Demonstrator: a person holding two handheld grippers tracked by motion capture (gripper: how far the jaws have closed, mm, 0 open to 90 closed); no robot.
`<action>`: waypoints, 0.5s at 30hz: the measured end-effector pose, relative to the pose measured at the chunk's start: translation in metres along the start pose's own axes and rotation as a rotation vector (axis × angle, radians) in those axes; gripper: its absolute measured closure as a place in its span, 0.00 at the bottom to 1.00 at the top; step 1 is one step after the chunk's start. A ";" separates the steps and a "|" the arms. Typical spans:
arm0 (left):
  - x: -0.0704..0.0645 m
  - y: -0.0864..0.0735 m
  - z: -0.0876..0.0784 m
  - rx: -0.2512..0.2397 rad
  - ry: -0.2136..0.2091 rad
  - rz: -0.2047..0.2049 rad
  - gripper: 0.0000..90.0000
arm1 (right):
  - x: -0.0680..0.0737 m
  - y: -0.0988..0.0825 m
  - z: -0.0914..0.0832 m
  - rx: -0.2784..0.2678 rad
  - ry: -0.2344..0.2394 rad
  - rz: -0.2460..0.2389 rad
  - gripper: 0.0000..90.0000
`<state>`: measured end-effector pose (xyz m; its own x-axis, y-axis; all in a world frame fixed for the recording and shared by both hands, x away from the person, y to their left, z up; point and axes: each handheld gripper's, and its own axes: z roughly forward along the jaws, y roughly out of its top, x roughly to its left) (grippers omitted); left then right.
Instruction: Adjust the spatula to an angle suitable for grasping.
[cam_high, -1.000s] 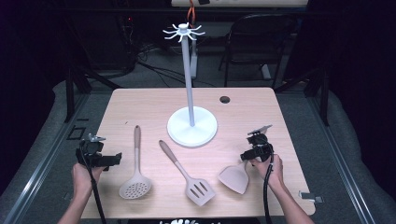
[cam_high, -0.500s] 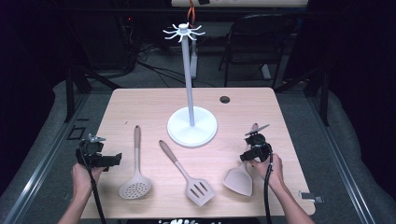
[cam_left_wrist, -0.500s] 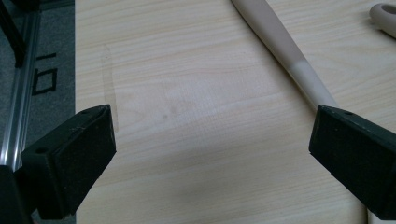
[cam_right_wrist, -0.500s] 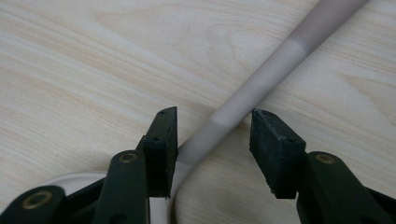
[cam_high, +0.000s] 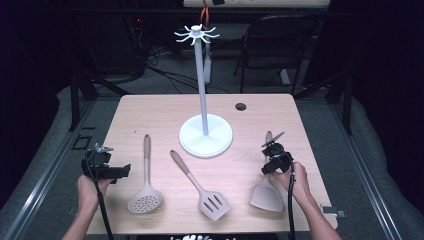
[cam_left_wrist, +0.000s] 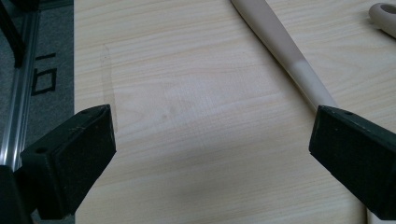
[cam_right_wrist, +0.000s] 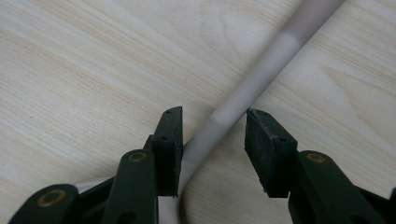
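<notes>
Both jaws flank spatula (cam_right_wrist: 252, 88) handle | right gripper (cam_right_wrist: 212, 140) closing, untouched

A white hook stand (cam_high: 205, 135) sits mid-bench toward the far edge. Slotted spatula (cam_high: 202, 187) and skimmer spoon (cam_high: 145, 180) lie near the front edge. Small dark hole (cam_high: 241, 106) by the far edge.
</notes>
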<state>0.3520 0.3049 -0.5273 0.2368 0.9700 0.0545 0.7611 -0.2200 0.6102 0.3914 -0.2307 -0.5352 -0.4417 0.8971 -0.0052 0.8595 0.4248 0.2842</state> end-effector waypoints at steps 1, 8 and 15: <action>0.000 0.000 0.001 0.001 0.000 0.000 0.00 | 0.000 0.000 0.000 0.000 0.002 0.008 0.64; -0.004 0.002 0.001 -0.003 0.002 0.009 0.00 | -0.006 -0.002 0.006 -0.065 0.041 0.120 0.65; -0.006 0.003 0.005 0.009 -0.009 0.014 0.00 | -0.005 -0.001 0.008 -0.071 0.039 0.098 0.70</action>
<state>0.3561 0.2979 -0.5300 0.2529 0.9659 0.0552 0.7633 -0.2343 0.6020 0.3951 -0.2343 -0.5432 -0.3673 0.9280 0.0625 0.8793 0.3245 0.3486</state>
